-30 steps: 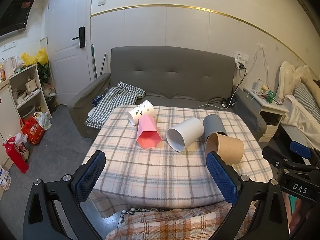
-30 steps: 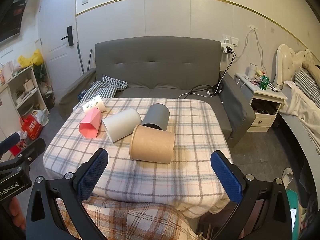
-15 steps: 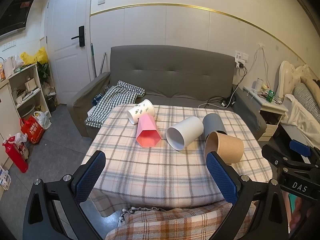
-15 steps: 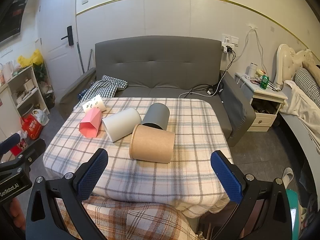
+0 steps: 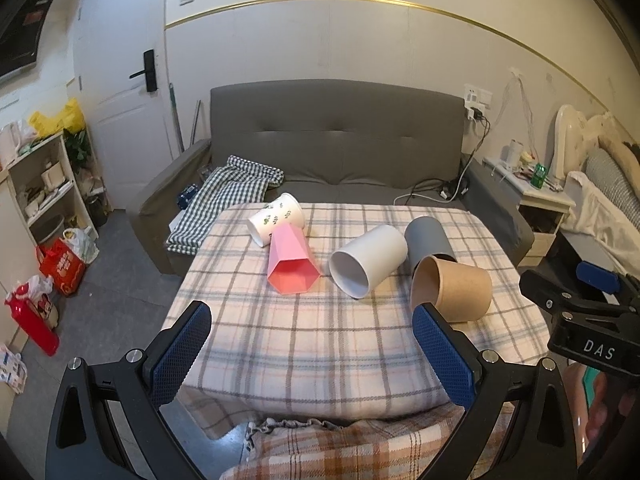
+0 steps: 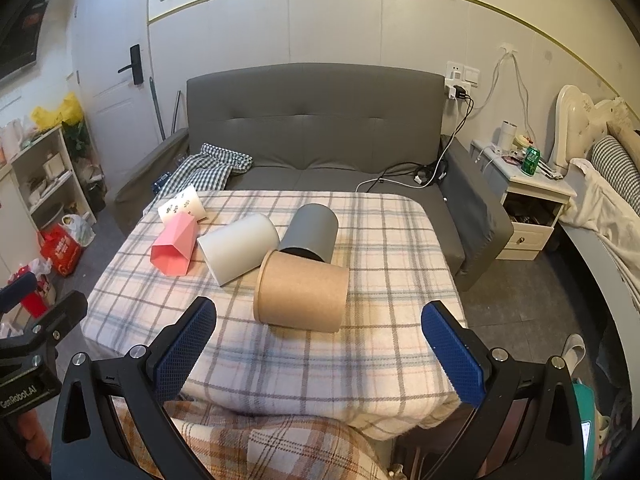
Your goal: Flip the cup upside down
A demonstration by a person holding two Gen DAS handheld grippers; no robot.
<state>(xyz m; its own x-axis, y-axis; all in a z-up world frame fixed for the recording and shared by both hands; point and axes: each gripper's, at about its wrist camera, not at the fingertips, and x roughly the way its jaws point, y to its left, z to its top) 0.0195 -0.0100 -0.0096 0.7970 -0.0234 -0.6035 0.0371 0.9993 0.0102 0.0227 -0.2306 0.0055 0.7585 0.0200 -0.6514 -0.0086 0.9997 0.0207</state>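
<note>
Tongs, left (image 5: 312,354) and right (image 6: 322,354), gape empty short of the toppled brown cardboard cup (image 6: 301,294); clumsy nudge could roll it away.

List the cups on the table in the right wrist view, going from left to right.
Pink cup → white cup → brown cup. I leave out the patterned cup, which sits above the pink one, and the grey cup, which overlaps the brown one.
</note>
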